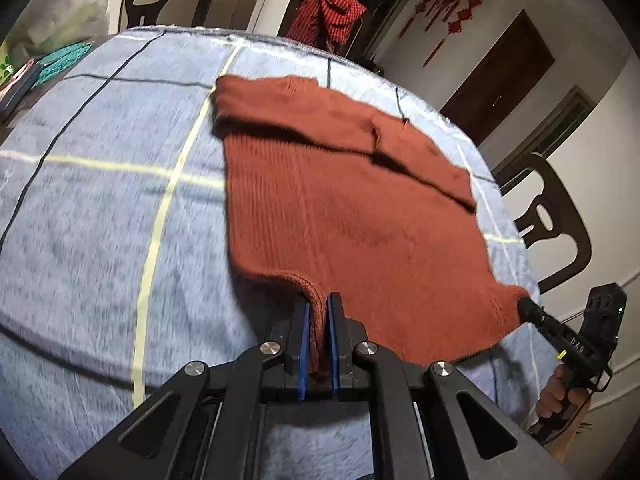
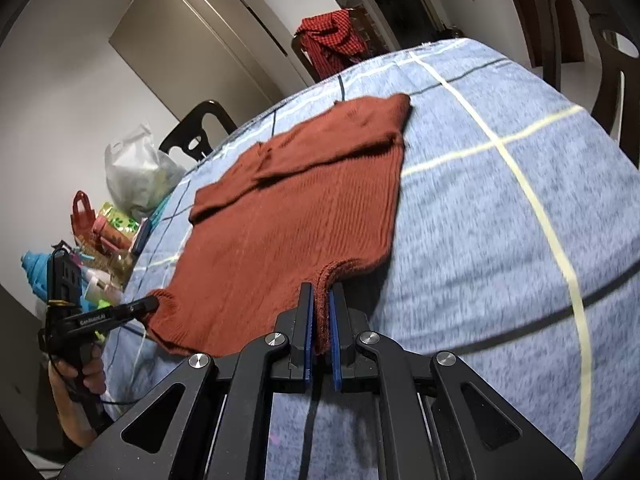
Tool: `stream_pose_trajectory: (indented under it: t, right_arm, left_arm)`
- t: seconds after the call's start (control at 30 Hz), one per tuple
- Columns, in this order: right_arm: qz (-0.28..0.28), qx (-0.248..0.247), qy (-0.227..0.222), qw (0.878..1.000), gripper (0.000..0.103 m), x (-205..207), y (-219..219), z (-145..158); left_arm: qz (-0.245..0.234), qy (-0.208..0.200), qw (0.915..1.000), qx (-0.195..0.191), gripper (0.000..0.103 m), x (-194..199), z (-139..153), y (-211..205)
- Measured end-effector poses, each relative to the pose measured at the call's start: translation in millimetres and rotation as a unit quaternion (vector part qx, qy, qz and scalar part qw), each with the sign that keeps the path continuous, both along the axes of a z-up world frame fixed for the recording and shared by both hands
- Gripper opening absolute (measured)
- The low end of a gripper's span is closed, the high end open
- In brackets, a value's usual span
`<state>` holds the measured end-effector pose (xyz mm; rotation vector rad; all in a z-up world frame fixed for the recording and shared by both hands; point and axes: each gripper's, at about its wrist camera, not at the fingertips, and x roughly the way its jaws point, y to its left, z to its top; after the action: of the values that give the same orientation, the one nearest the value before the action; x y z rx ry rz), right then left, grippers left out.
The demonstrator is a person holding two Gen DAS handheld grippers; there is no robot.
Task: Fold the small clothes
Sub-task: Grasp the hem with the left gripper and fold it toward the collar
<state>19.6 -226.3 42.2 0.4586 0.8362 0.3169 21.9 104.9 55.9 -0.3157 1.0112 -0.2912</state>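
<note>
Two corners of the rust-red ribbed knit sweater [image 1: 340,208] are pinched — one in the left gripper [image 1: 319,312], one in the right gripper [image 2: 320,304] — while the rest of the garment lies flat on the blue checked tablecloth [image 1: 100,208], its sleeves already folded across the far end. Each claw is pressed together on a bunched bit of hem, and only a narrow bite of knit sits between the blue pads [image 2: 308,316]. Stretchy ribbing could slip out of one side under uneven pull, skewing the fold. Dragging rather than lifting might also disturb the folded sleeves or ruck the cloth underneath.
</note>
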Motion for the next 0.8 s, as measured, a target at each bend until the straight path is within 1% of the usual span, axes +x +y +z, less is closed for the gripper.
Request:
stream_pose_trajectory:
  t: [0.2, 0.4, 0.8]
  right_arm:
    - [0.0, -0.008, -0.01, 1.0, 0.007, 16, -1, 12]
    - [0.004, -0.023, -0.023, 0.999, 0.007, 38, 2, 27]
    - [0.0, -0.031, -0.023, 0.999, 0.007, 87, 5, 37]
  left_arm:
    - [0.0, -0.017, 0.9998, -0.006, 0.01, 15, 14, -1]
    - [0.006, -0.022, 0.9996, -0.018, 0.01, 32, 19, 2]
    - [0.021, -0.031, 0.9985, -0.039, 0.01, 75, 29, 6]
